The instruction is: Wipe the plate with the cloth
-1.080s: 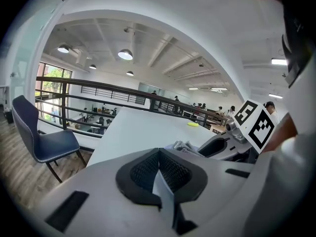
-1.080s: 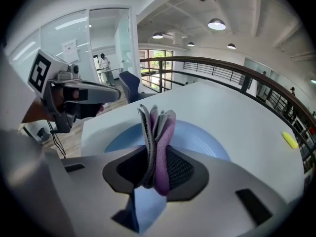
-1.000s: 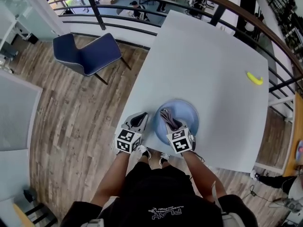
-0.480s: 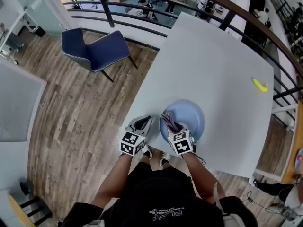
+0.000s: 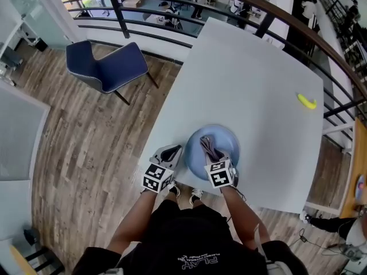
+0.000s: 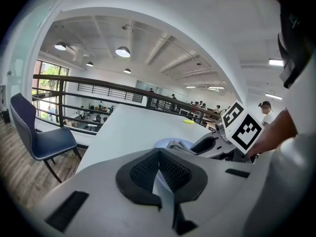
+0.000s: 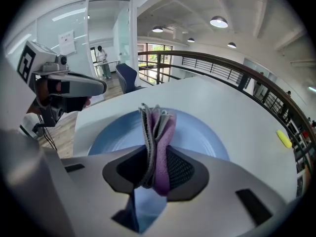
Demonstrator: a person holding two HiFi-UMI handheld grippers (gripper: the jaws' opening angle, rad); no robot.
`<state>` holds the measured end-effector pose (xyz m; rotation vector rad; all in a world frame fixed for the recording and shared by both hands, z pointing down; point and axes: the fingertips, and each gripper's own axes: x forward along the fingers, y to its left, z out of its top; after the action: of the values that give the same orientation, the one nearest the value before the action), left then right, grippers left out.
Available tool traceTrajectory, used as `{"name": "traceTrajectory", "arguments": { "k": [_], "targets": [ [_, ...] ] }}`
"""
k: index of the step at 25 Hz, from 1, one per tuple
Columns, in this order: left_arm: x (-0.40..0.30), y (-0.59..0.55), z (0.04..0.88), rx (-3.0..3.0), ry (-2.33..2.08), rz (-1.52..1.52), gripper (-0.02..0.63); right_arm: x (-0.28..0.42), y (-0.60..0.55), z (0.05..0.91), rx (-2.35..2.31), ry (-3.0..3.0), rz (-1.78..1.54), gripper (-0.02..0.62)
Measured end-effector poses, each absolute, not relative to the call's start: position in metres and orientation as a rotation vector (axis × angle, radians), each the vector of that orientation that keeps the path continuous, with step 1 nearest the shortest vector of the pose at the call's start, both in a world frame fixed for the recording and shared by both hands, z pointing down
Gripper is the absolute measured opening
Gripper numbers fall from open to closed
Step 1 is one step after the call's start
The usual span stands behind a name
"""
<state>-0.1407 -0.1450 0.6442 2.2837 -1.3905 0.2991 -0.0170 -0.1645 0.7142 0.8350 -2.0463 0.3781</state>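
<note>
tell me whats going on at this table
A person holds tongs in each hand. The right tongs are shut on a folded grey and purple cloth, held over the blue plate near the edge of the white table. The left tongs are shut and empty, just left of the plate.

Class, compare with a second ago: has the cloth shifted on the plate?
Yes. The cloth has moved slightly right, from the plate's left rim toward its middle.

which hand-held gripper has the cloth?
The right hand-held gripper: its jaws clamp the folded grey-purple cloth over the blue plate. The left hand-held gripper is shut on nothing.
</note>
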Motion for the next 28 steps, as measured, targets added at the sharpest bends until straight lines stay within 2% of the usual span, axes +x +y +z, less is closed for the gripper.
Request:
{"name": "traceTrajectory", "arguments": {
  "k": [20,28],
  "targets": [
    [-0.098,-0.171,0.625,2.431,-1.234,0.337,0.012,0.073,-0.199,0.719,1.169,-1.934,0.519,0.118],
    [-0.101,-0.166,0.634,2.408,-1.225,0.355,0.012,0.069,-0.197,0.711,1.168,-1.948,0.527,0.118]
  ]
}}
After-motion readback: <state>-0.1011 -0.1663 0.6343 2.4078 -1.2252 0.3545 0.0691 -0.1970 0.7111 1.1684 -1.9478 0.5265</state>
